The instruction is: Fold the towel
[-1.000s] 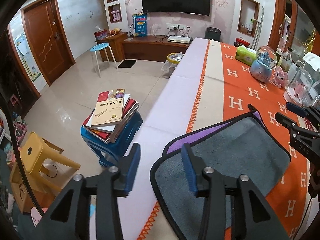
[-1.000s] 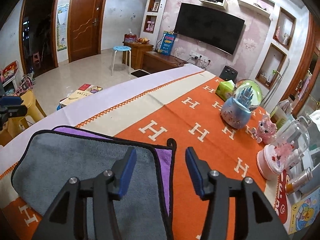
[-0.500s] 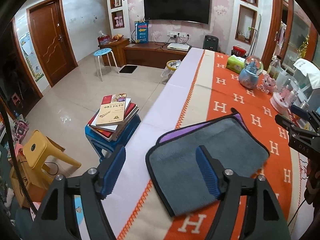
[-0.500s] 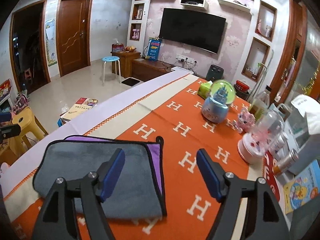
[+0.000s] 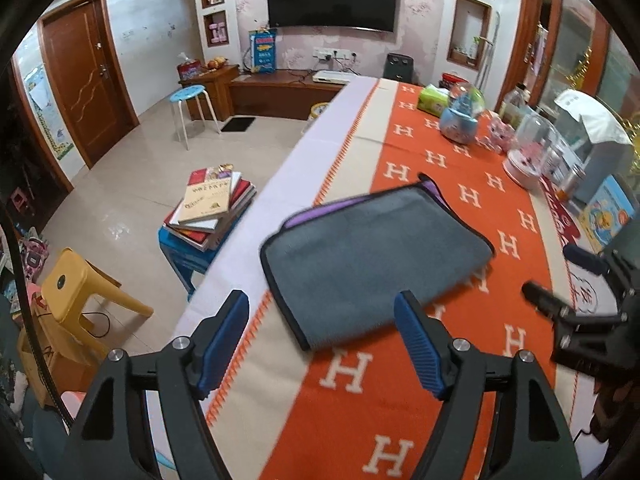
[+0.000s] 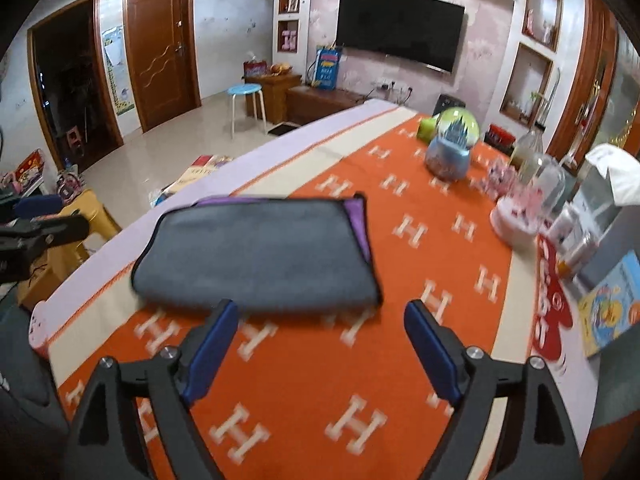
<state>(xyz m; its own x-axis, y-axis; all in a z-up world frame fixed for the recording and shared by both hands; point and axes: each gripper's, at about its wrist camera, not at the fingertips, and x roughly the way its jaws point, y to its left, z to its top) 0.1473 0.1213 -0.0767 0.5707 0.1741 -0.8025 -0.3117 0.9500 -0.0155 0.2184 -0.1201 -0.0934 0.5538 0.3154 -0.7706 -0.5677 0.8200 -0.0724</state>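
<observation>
A grey towel [image 5: 368, 256] with black trim and a purple underside lies folded flat on the orange tablecloth [image 5: 400, 400]. It also shows in the right wrist view [image 6: 260, 252]. My left gripper [image 5: 324, 344] is open and empty, raised above the towel's near edge. My right gripper [image 6: 316, 344] is open and empty, held back from the towel's near side. The right gripper also shows at the right edge of the left wrist view [image 5: 560, 284], apart from the towel.
A snow globe [image 5: 460, 116], glass jars [image 5: 532, 152], a tissue pack [image 5: 434, 98] and boxes stand along the table's far right side. A stack of books on a blue stool [image 5: 212, 208] and a yellow stool [image 5: 80, 288] stand on the floor left of the table.
Both grippers have opened wider and pulled up and back from the towel. The towel lies folded on the table, let go by both.
</observation>
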